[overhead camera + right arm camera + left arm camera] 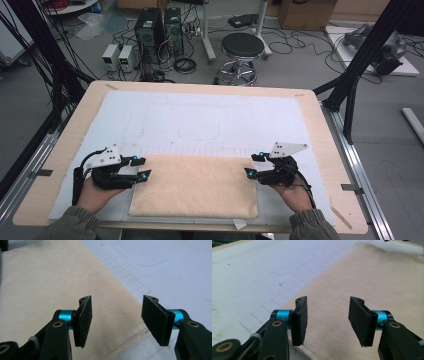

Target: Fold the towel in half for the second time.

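High view, largest to smallest. The wooden table (320, 130) carries a white mat (200, 120) that covers most of its top and bears faint printed outlines and a row of small squares. On the mat's near half, toward 6 o'clock, lies the task's thing: a cream towel (195, 185), folded into a flat rectangle, its long edges running from 9 to 3 o'clock.

The left gripper (141, 168) sits at 9 o'clock of the towel, at the towel's far-left corner, held in the left hand (97, 192). The right gripper (253, 165) sits at 3 o'clock, at the far-right corner, held in the right hand (295, 192). The two grippers point inward, toward each other.

Left gripper view: both black pads stand parted above the towel (367, 275), with nothing between them; the mat (257, 272) lies toward 10 o'clock.

Right gripper view: the pads (83, 320) are likewise spread and hold nothing; the towel (45, 282) lies toward 10 o'clock and its edge runs beneath the gap, the mat (170, 267) toward 2 o'clock.
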Motion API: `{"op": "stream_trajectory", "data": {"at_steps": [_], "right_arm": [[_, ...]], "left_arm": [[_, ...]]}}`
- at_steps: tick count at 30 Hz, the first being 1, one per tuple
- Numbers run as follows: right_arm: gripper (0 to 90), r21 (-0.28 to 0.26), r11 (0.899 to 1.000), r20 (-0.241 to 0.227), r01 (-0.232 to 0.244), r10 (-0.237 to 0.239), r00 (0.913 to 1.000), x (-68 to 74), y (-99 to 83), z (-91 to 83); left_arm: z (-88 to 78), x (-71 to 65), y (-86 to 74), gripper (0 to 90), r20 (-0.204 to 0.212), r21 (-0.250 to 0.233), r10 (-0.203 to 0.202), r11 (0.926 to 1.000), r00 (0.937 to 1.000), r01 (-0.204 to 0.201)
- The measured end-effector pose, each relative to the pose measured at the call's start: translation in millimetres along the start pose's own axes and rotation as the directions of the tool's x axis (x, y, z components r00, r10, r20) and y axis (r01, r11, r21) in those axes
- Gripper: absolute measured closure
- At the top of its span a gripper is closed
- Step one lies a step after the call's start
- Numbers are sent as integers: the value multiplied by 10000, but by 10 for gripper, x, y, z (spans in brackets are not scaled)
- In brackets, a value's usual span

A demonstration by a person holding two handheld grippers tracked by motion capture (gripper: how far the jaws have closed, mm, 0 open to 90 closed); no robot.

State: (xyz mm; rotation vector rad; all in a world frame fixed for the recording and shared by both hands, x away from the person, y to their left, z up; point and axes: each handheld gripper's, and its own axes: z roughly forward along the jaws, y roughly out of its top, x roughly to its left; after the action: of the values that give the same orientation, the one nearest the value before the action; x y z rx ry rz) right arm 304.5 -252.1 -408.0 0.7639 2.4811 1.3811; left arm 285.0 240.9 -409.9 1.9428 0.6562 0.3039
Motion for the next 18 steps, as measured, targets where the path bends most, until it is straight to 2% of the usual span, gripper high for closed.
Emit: {"op": "stream_trajectory", "data": {"at_steps": [2, 6, 12, 15, 18], "right_arm": [[400, -13, 10000, 326, 80, -79, 9994, -51, 2, 52], [387, -61, 9997, 414, -226, 228, 9989, -147, -13, 142], [371, 154, 9966, 418, -808, 801, 9959, -282, -75, 264], [368, 350, 9948, 369, -952, 939, 9949, -309, -102, 323], [366, 542, 9938, 382, -972, 952, 9947, -312, -115, 352]], "left_arm": [[55, 71, 8, 495, -257, -45, -57, 10000, 9997, 55], [143, 202, -27, 477, -717, 114, -319, 9994, 9969, 328], [215, 389, -109, 474, -900, 260, -1045, 9939, 9904, 1072], [251, 416, -126, 492, -930, 358, -1109, 9928, 9895, 1146], [293, 433, -151, 494, -859, 743, -1257, 9884, 9883, 1322]]}}
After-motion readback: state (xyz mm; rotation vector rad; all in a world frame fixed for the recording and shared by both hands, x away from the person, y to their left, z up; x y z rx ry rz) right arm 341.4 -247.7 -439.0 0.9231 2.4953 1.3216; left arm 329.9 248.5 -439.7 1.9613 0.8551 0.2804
